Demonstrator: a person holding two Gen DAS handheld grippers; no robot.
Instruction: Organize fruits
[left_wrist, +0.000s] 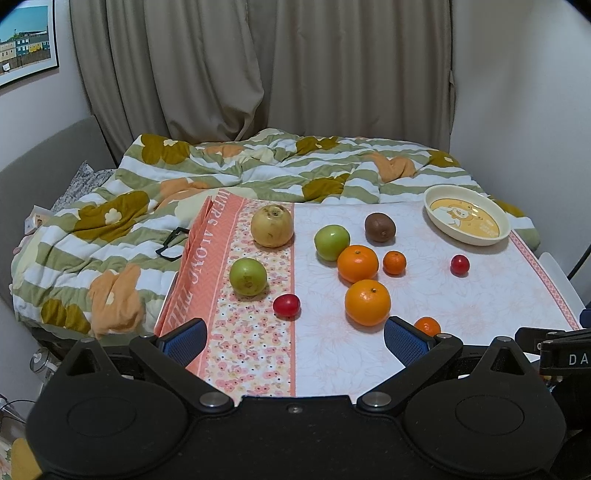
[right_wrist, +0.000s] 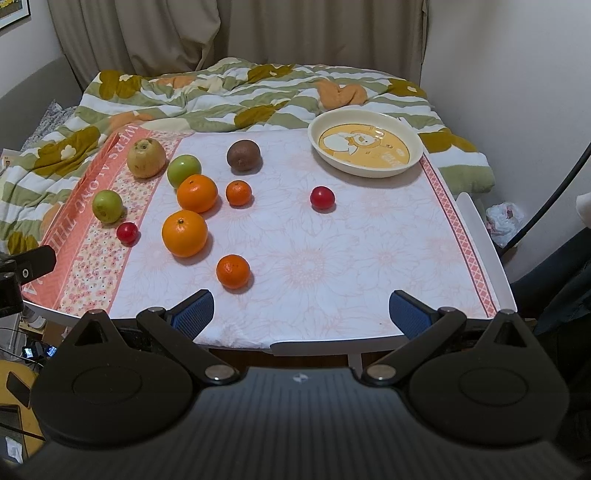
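Fruit lies loose on a floral tablecloth: a yellow pear, two green apples, a brown kiwi, two large oranges, small mandarins and two red plums. An empty cream plate with a yellow cartoon print sits at the far right corner. My left gripper is open and empty over the near table edge. My right gripper is open and empty at the near edge.
A striped flowered quilt covers the bed behind and left of the table. Grey curtains hang behind. A wall stands to the right. The other gripper's body shows at the right edge of the left wrist view.
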